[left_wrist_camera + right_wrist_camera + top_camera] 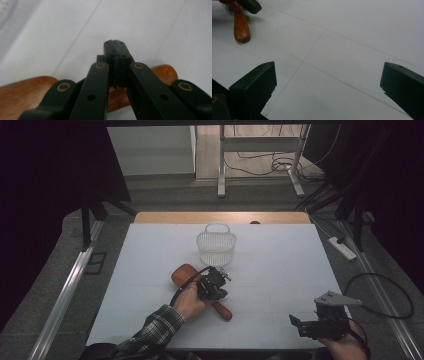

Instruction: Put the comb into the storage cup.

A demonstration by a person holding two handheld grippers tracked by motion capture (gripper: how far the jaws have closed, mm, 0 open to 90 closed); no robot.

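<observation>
Lying on the white table (150, 270), near its middle: a wooden spatula (183, 273), broad end toward the far side, handle end (225, 313) pointing back toward the person. Seen again in the left gripper view as brown wood (27, 92) passing beneath the jaws, and in the right gripper view as a rounded handle tip (241, 27) at the upper left.

Hovering right over the spatula's handle: the left gripper (218, 281), jaws pressed together with nothing between them, tips aiming toward the far side.

Standing just beyond it, upright on the table: a white mesh basket (216, 246) with a looped handle.

Resting well apart at the table's near right corner: the right gripper (299, 323), jaws spread wide over bare table surface, clasping nothing.
</observation>
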